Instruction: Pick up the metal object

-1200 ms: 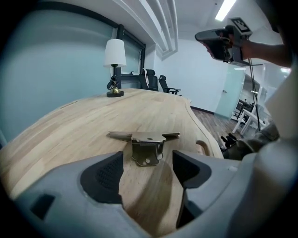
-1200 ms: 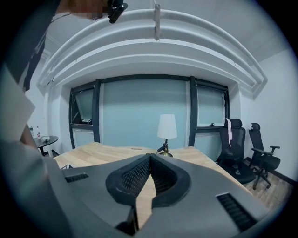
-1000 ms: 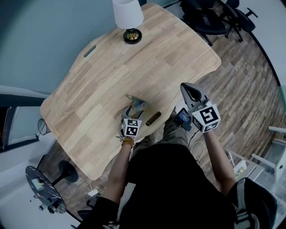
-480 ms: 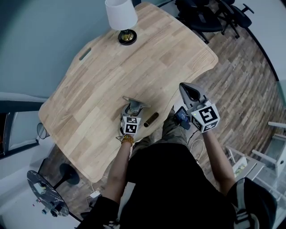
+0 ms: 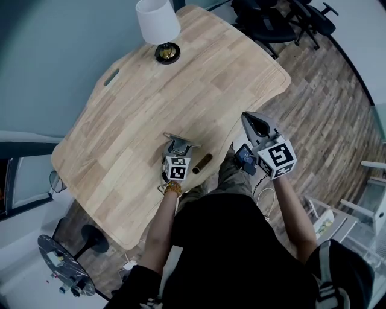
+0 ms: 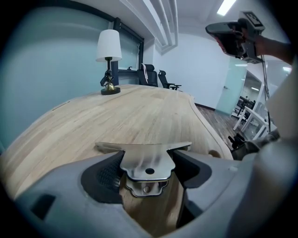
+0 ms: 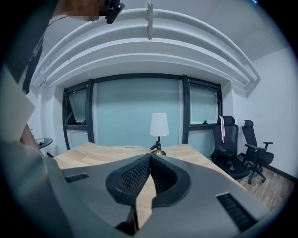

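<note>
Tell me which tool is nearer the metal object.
Left. The left tool is shut on the metal object near the table's front edge. The right tool, jaws together and empty, is held up in the air off to its right.

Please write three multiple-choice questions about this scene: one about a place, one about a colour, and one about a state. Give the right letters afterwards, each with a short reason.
1. Where does the lamp stand on the table?
A. at the near edge, by the person
B. near the far edge, away from the person
C. in the middle of the table

2. What colour is the lamp's shade?
A. red
B. black
C. white

3. What is the state of the left gripper?
A. shut on the metal object
B. wide open over bare wood
C. shut and empty

Answers:
1 B: the head view shows the lamp by the edge farthest from the person.
2 C: the shade is plain white in all three views.
3 A: the left gripper view shows the flat metal piece clamped between its jaws.
</note>
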`<state>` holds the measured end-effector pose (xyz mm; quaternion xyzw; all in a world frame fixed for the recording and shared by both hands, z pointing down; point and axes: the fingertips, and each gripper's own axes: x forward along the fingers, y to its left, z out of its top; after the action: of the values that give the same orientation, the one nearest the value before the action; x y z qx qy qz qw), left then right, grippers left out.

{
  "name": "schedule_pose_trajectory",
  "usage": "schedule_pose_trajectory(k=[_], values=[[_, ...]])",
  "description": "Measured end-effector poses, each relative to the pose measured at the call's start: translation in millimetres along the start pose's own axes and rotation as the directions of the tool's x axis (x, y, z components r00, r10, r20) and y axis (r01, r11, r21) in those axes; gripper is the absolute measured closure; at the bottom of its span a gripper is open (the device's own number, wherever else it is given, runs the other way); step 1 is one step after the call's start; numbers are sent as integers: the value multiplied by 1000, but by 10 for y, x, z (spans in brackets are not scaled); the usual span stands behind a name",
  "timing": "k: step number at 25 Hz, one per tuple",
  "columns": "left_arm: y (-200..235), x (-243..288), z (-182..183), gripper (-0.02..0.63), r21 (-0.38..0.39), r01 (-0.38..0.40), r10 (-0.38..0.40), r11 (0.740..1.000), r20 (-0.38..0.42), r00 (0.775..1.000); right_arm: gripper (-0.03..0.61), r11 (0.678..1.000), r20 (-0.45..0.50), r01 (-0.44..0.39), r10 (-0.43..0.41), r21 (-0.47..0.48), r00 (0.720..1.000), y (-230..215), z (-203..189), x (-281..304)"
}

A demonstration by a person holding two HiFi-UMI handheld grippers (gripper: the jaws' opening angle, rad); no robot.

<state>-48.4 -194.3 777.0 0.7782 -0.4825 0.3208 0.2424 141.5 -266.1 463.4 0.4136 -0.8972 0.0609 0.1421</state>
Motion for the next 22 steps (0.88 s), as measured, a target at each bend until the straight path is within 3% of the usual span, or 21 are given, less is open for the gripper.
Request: schedule_pose_trajectory(k=[7, 22], values=[[19, 2, 9, 307, 7, -19, 19, 1000, -3, 1000, 578, 1000, -3, 1, -1, 0, 1000, 6, -16, 4], [69, -90, -42, 310, -7, -27, 27, 1000, -6, 1000, 578, 1000, -3, -3, 3, 3, 1000, 71, -29, -7]])
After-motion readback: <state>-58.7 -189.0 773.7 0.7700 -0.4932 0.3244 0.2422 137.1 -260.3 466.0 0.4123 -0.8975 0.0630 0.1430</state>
